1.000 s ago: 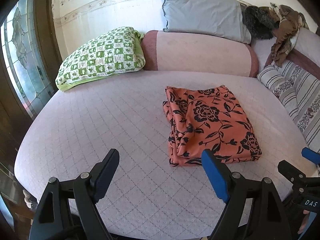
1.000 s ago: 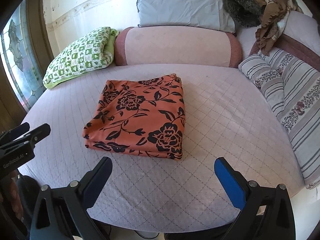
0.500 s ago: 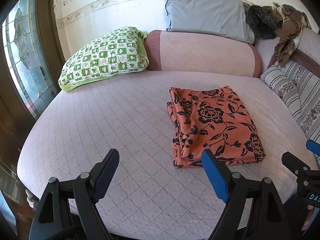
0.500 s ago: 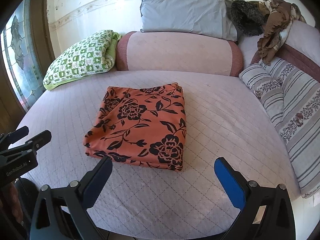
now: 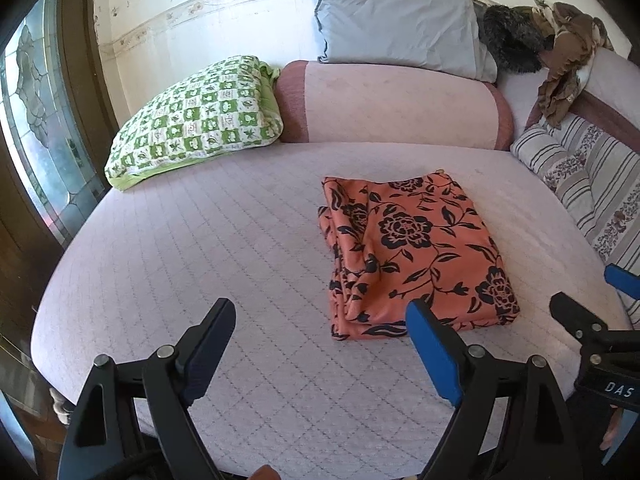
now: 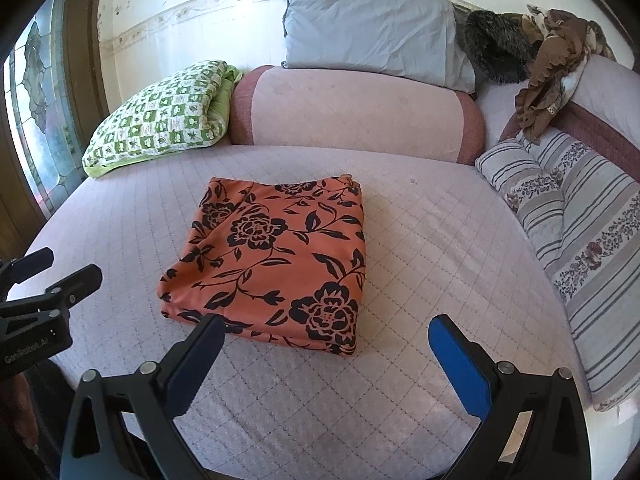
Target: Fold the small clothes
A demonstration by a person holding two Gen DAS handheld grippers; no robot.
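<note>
An orange cloth with black flowers [image 5: 412, 256] lies folded into a flat rectangle on the lilac quilted bed [image 5: 224, 248]; it also shows in the right wrist view [image 6: 276, 260]. My left gripper [image 5: 320, 320] is open and empty, held above the bed's near edge, left of the cloth. My right gripper [image 6: 326, 332] is open and empty, just in front of the cloth's near edge. Each gripper shows at the edge of the other's view: the right gripper [image 5: 596, 312] and the left gripper [image 6: 52, 276].
A green checked pillow [image 5: 196, 120] lies at the back left. A pink bolster [image 5: 392, 108] and a grey pillow [image 5: 400, 28] stand at the back. Striped cushions [image 6: 580, 240] and brown clothes [image 6: 548, 92] line the right side. A stained-glass window [image 5: 36, 132] is at left.
Both grippers have drawn back and risen slightly from the cloth, staying open. The cloth has not moved.
</note>
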